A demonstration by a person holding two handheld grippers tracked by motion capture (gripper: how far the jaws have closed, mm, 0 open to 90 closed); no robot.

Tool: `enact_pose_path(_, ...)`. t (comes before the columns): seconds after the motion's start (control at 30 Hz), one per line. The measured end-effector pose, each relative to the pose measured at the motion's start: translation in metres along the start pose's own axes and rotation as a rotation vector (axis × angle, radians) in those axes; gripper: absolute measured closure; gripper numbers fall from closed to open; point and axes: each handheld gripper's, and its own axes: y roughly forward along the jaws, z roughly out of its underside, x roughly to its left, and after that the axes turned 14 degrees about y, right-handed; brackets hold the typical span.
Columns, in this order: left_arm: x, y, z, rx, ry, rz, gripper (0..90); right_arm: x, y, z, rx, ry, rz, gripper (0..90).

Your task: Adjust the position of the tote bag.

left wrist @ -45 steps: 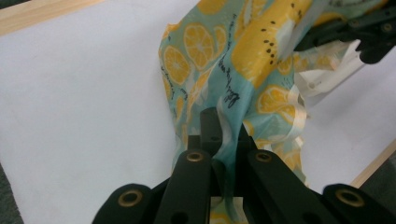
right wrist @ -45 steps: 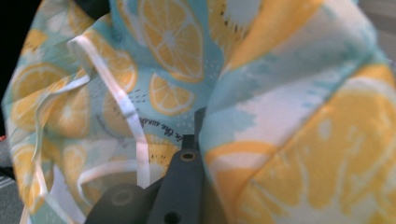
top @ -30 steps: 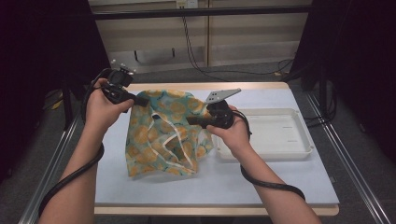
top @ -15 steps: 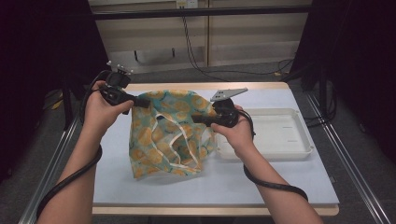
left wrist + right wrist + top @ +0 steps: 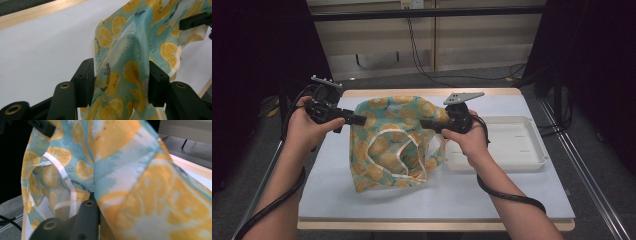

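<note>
Your lemon-print cloth bag (image 5: 394,142) hangs above the white table mat (image 5: 512,195), stretched between your two hands at the mat's centre, its lower folds sagging onto the mat toward 6 o'clock; you hold it by its upper corners, it seems, so the fabric spreads flat and the white-trimmed handles (image 5: 404,155) fall clear in front; your left gripper (image 5: 357,120) sits at the bag's 10 o'clock corner, and its jaws have just been opening: in the left gripper view (image 5: 121,83) the fabric runs between the pads with a gap on the left pad's side, so I judge that claw parted and no longer pinching; your right gripper (image 5: 428,124) is at the 2 o'clock corner, jaws also just easing apart; cloth drapes over its one visible jaw (image 5: 86,220) in the right gripper view, and whether it grips I cannot tell; the empty white tray (image 5: 532,145) waits at 3 o'clock, just beside the bag
</note>
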Motion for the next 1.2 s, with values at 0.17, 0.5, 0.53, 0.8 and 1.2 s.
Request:
enact_pose_path(0.17, -0.002, -0.003, -0.004, 0.01, -0.004, -0.017, 67.5, -0.004, -0.011, -0.006, -0.001, -0.011, 0.029, 62.2)
enact_pose_path(0.5, -0.001, -0.009, -0.012, -0.03, -0.047, 0.019, 83.8, -0.01, -0.012, -0.002, 0.078, -0.045, 0.047, 47.5)
enact_pose_path(0.53, -0.001, -0.01, -0.013, -0.019, -0.032, 0.016, 84.6, -0.01, -0.012, -0.002, 0.075, -0.046, 0.042, 46.9)
enact_pose_path(0.8, 0.0, -0.014, -0.02, -0.031, -0.052, 0.008, 88.7, -0.01, -0.018, -0.006, 0.086, -0.052, 0.044, 41.2)
enact_pose_path(1.2, 0.002, -0.022, -0.03, -0.054, -0.037, -0.006, 88.7, -0.013, -0.034, -0.016, 0.061, -0.053, 0.008, 77.4)
